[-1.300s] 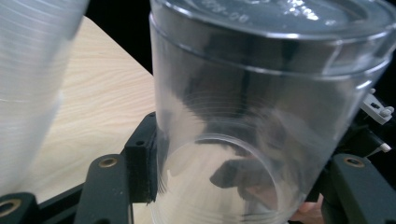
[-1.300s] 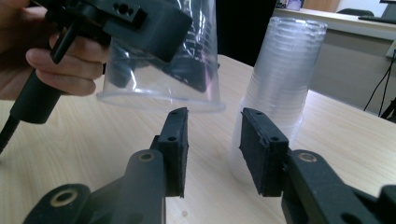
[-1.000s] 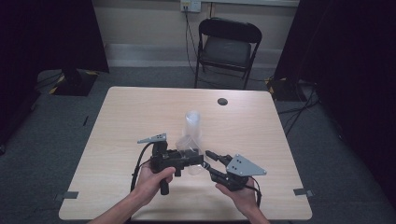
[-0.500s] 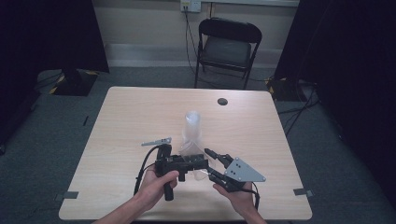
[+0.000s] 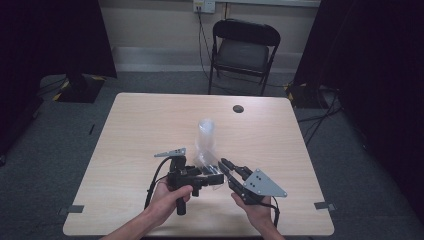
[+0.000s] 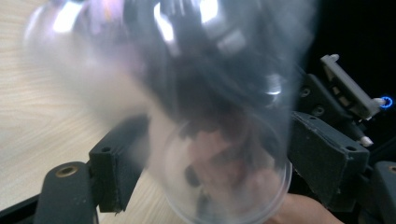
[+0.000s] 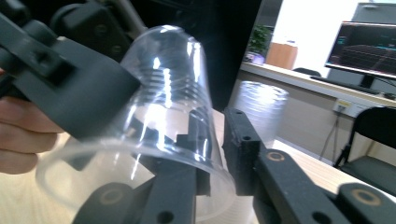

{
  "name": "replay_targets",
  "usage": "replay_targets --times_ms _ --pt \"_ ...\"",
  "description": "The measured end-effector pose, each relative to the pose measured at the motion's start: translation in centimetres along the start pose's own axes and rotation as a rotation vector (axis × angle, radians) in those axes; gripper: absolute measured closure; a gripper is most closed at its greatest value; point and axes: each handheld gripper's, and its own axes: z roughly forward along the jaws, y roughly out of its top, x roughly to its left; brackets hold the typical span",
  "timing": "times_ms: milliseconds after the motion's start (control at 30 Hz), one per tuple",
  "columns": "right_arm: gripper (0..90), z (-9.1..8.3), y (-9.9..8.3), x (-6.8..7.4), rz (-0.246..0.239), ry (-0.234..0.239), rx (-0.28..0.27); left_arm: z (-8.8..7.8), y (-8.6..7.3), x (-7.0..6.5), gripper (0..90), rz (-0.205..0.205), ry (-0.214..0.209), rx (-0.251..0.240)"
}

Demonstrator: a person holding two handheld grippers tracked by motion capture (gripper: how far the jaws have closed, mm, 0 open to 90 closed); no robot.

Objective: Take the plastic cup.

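Note:
A clear plastic cup (image 7: 163,79) lies tilted between both grippers, low over the table's front. My right gripper (image 7: 215,135) pinches the cup's wall at the rim, with one jaw inside and one outside; its jaws have just been closing. My left gripper (image 6: 219,158) straddles the cup (image 6: 201,93) with its jaws spread wide; they have just been opening, and the cup stays between them. In the high view the left gripper (image 5: 217,177) and the right gripper (image 5: 224,162) meet tip to tip at the cup (image 5: 207,162). The left gripper's jaw also appears against the cup's side in the right gripper view.
A stack of clear cups (image 5: 205,132) stands upright just behind the grippers, seen too in the right gripper view (image 7: 261,107). A small dark round thing (image 5: 238,108) lies near the far edge of the wooden table (image 5: 140,125). A black folding chair (image 5: 243,47) stands beyond.
The left gripper has edged slightly toward the near edge. The right hand has kept its place, and both grippers stay together at the cup.

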Motion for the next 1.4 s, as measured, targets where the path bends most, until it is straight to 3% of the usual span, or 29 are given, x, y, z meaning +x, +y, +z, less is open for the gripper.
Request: replay_targets --times_ms 300,333,367,633,800,1000,1067,1167,1400 --pt "87.3 -0.1 -0.1 -0.5 0.009 -0.007 0.023 -0.2 0.1 0.1 17.0 0.059 0.048 0.016" --pt "87.4 -0.1 -0.1 -0.5 0.011 -0.008 0.027 -0.3 0.1 0.2 16.4 0.049 0.046 0.020" --pt "87.7 -0.1 -0.2 -0.6 0.016 -0.009 0.033 -0.3 0.2 0.3 17.5 0.034 0.039 0.028" --pt "88.3 -0.1 -0.4 -1.2 0.060 -0.023 0.082 -0.5 0.3 0.3 20.6 0.106 0.098 0.047" --pt "88.3 -0.2 -0.5 -1.6 0.083 -0.034 0.099 -0.4 0.4 0.1 24.0 0.124 0.096 0.069" --pt "88.0 -0.3 -0.5 -2.1 0.087 -0.059 0.133 -0.4 0.3 0.0 23.8 0.183 0.118 0.061" --pt "88.0 -0.3 -0.7 -2.3 0.101 -0.067 0.163 -0.5 0.3 0.0 23.6 0.219 0.150 0.052" --pt "88.5 -0.4 -0.8 -2.5 0.118 -0.066 0.192 -0.9 0.5 0.1 23.6 0.240 0.177 0.044" --pt "88.6 -0.4 -0.4 -3.1 0.182 -0.057 0.210 -2.2 0.7 -0.1 23.6 0.330 0.247 0.023"
